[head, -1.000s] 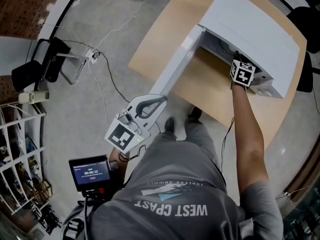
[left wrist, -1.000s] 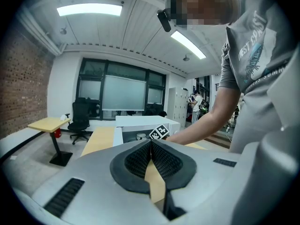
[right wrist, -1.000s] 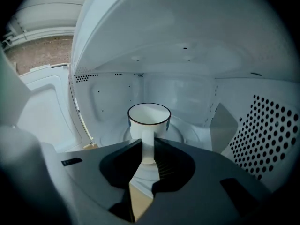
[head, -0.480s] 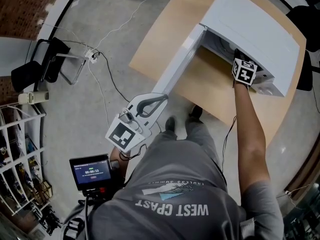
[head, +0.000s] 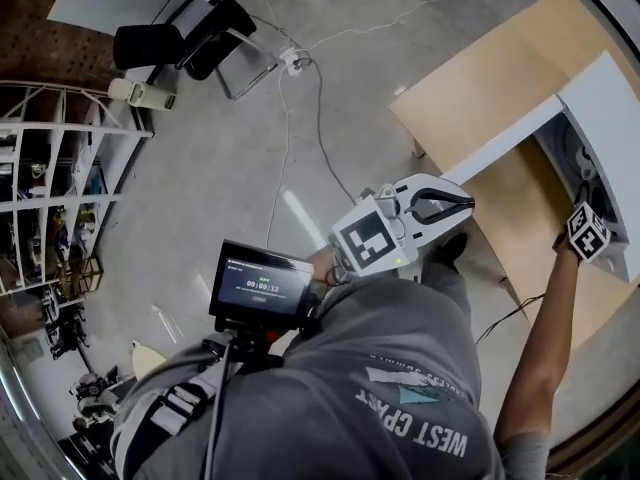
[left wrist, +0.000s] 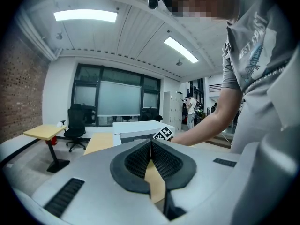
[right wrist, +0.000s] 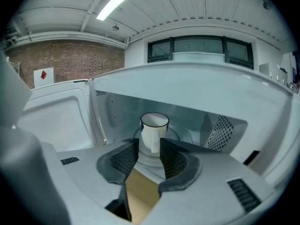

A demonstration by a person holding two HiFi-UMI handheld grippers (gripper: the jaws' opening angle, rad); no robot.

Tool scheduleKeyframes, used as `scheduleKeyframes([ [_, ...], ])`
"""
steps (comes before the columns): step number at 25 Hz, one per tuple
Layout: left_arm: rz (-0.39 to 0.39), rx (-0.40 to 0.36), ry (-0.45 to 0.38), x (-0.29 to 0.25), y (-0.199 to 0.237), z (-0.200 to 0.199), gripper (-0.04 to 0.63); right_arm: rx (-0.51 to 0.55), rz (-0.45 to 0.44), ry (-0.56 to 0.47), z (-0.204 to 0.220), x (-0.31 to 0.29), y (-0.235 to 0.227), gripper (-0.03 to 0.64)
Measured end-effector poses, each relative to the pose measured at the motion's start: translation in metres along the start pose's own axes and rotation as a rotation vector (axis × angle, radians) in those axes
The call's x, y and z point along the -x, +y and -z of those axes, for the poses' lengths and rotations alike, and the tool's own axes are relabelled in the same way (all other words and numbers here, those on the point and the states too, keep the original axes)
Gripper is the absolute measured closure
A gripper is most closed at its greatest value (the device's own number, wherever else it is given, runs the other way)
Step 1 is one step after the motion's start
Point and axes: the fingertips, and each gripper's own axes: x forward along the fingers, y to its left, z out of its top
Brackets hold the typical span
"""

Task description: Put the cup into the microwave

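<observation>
A white cup (right wrist: 154,128) stands upright on the glass turntable (right wrist: 180,137) inside the open white microwave (head: 610,98). Its handle faces my right gripper (right wrist: 149,145), whose jaws are opening just in front of it, the pads apart from the cup. In the head view only that gripper's marker cube (head: 588,231) shows, at the microwave's mouth. My left gripper (head: 467,202) hangs near the end of the open door (head: 500,148), away from the cup. Its jaws (left wrist: 151,143) are shut with nothing between them.
The microwave sits on a light wooden table (head: 470,88). A small monitor (head: 262,288) is mounted in front of the person's body. A black chair (head: 185,33), a power strip (head: 293,60) with cables and wire shelves (head: 50,198) are on the floor side.
The head view has swung, so the table and microwave now lie at the right edge. The right gripper's cube stays at the microwave's mouth; the left gripper stays by the open door.
</observation>
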Motion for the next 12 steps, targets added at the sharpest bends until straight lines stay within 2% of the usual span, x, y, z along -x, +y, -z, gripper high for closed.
scheduleKeyframes([
  [5,0.03,-0.049,-0.037,0.012,-0.014,0.004,0.574,-0.037,0.002,-0.05,0.014,0.044,0.014,0.482],
  [9,0.07,-0.088,-0.07,0.013,-0.029,0.003,0.574,-0.103,-0.06,-0.137,0.007,0.087,0.029,0.488],
  [12,0.111,-0.121,-0.092,0.012,-0.043,0.001,0.574,-0.135,-0.131,-0.218,-0.003,0.13,0.044,0.567],
])
